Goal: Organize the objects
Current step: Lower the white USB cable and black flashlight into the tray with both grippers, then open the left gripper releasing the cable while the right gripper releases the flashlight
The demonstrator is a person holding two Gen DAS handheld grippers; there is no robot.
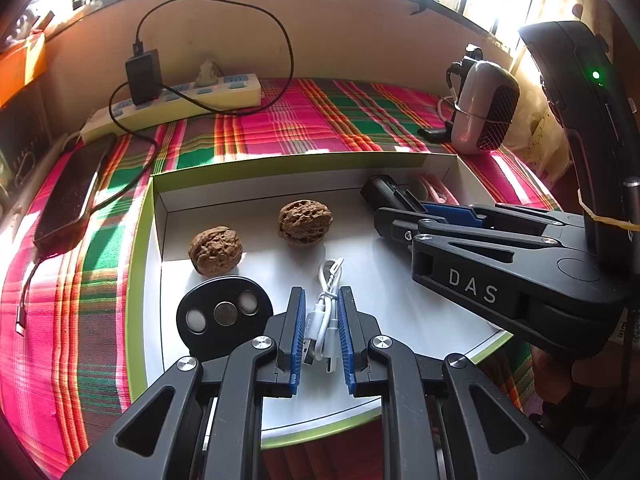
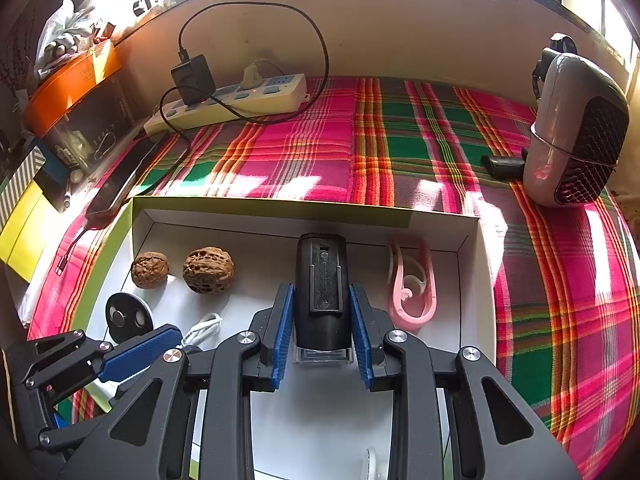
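Gripping a black flashlight-like device point(image 2: 322, 296), the right claw point(image 2: 322, 336) is pinching it from both sides, blue pads pressing its flanks; the long axis is running straight ahead along the fingers, clear lens end nearest the wrist. Device is sitting inside the white box point(image 2: 474, 256) with the green rim, toward its right half. Just right of it a pink clip point(image 2: 412, 292) is lying, also lengthwise, well clear of the pads.

Left claw point(image 1: 322, 320) is standing only slightly spread around a coiled white USB cable point(image 1: 326, 312) on the box floor; whether the pads are touching the cable is hard to tell, so the grip is looking loose or released. Cable is lying lengthwise between the fingers. Beyond it two walnuts point(image 1: 216, 250) are sitting, and a black round disc point(image 1: 224, 314) is lying just left of the left finger.

Box is resting on a plaid-covered worktop point(image 2: 440, 140). Likely step: setting items into the box; right one is needing release next.
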